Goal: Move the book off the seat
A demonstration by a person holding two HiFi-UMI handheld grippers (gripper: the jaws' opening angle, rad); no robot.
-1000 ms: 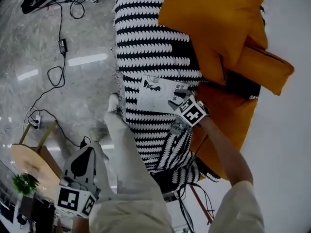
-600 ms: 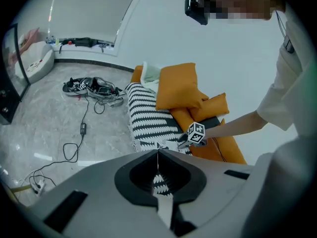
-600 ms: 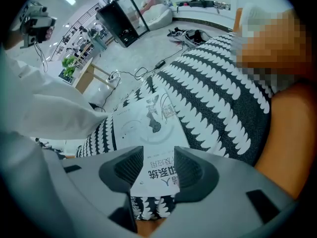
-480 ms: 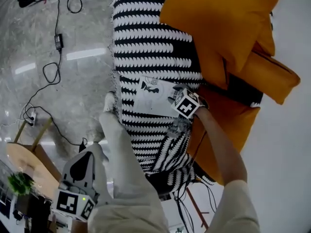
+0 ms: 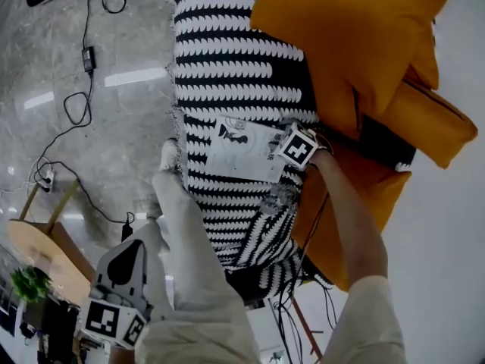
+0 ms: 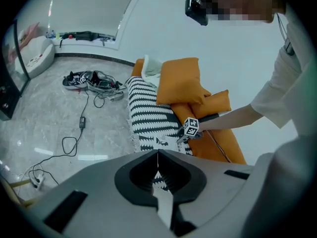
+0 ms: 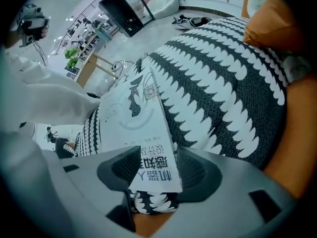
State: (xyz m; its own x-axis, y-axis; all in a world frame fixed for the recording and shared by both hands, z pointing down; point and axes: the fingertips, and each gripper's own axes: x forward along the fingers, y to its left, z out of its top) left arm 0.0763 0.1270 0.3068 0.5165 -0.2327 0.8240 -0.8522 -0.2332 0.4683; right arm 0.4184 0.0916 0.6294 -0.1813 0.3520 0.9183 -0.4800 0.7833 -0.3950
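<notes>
Book (image 5: 244,149): lies flat on the striped seat (image 5: 227,59), centre of frame, not yet moved off.
Right gripper (image 7: 161,172): jaws opening, the book's near end between them, probably readying a grasp.
Left gripper (image 6: 158,168): jaws closed, empty, idle at lower left.
Containers: none in view.

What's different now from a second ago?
The right gripper moved forward to the book, its jaws opening; the book's near edge now lies between them, not gripped. The book stays flat on the seat. The left gripper stays low by the person's side, shut and empty.
</notes>
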